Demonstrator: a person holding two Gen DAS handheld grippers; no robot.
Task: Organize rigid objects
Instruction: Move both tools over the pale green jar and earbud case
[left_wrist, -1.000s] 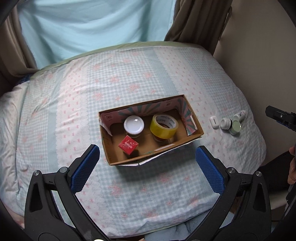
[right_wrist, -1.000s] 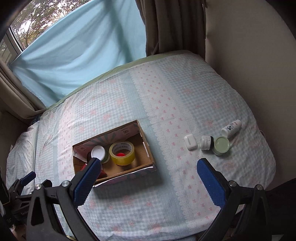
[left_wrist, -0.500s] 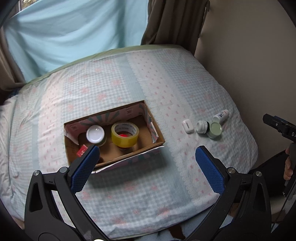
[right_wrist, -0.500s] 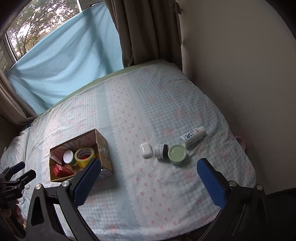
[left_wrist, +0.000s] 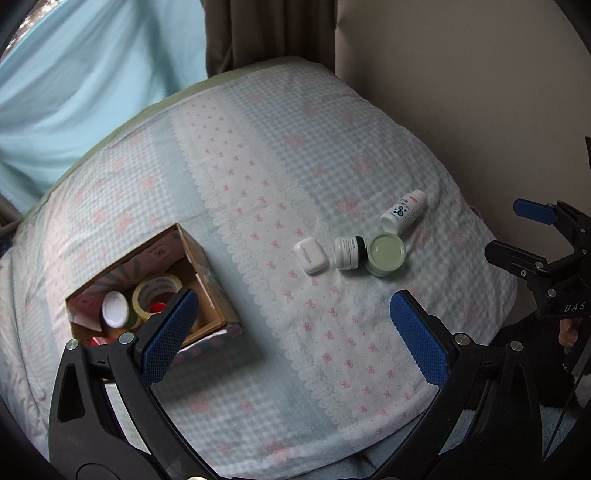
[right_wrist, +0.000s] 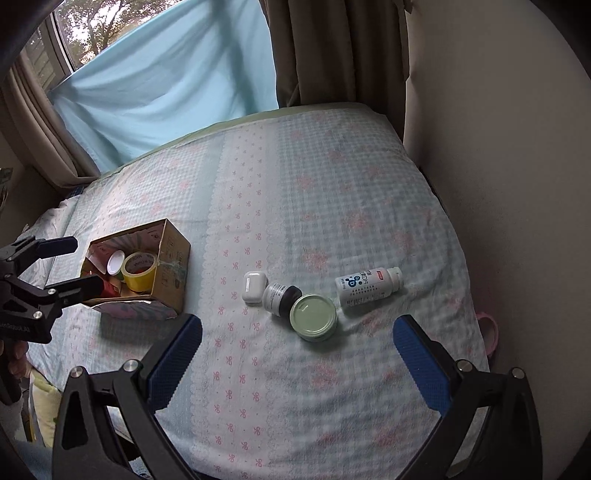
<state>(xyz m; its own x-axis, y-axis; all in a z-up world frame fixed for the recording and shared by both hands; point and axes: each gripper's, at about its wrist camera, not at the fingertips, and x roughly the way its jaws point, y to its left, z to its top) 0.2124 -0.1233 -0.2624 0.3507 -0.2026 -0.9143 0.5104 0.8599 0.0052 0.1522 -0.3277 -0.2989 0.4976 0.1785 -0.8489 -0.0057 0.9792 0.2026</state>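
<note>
A cardboard box (right_wrist: 173, 258) on the bed holds a yellow tape roll (right_wrist: 138, 271), a white-lidded jar (right_wrist: 115, 261) and a red item (right_wrist: 107, 290). To its right lie a white earbud case (right_wrist: 254, 286), a small black-capped jar (right_wrist: 279, 296), a green-lidded jar (right_wrist: 313, 316) and a white bottle (right_wrist: 367, 286) on its side. My right gripper (right_wrist: 297, 354) is open and empty, just in front of the green-lidded jar. My left gripper (left_wrist: 291, 332) is open and empty, between the box (left_wrist: 207, 295) and the loose items (left_wrist: 386, 254).
The bed (right_wrist: 332, 184) has a pale checked cover and drops off at the near and right edges. A beige wall (right_wrist: 498, 147) is close on the right. Curtains (right_wrist: 332, 48) and a blue sheet (right_wrist: 166, 74) hang behind.
Both grippers have swung to the right, away from the box and toward the loose items. The box has slid to the left in both views. Both stay open.
</note>
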